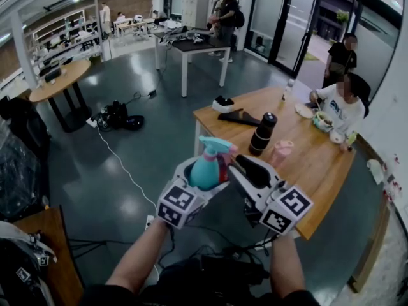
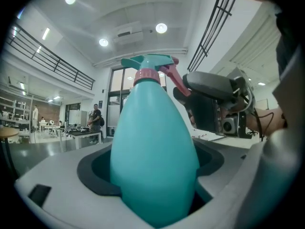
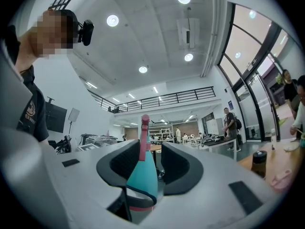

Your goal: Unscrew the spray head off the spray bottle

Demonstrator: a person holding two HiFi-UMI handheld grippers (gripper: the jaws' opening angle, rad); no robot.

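The left gripper [image 1: 200,181] has its jaws clenched on the teal body of the spray bottle [image 2: 155,161], held upright in the air beside the wooden bench [image 1: 315,174]. The right gripper [image 1: 234,166] has its jaws closed about the spray head [image 3: 142,175], pink trigger upward.

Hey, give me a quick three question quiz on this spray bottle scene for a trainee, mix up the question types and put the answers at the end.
1. True or false: the left tool grips the spray bottle by its teal body.
2. The right tool has what between its jaws? A: a sponge. B: the spray head. C: a screwdriver.
3. What colour is the trigger on the spray head?
Key: 1 true; 2 B; 3 pink.
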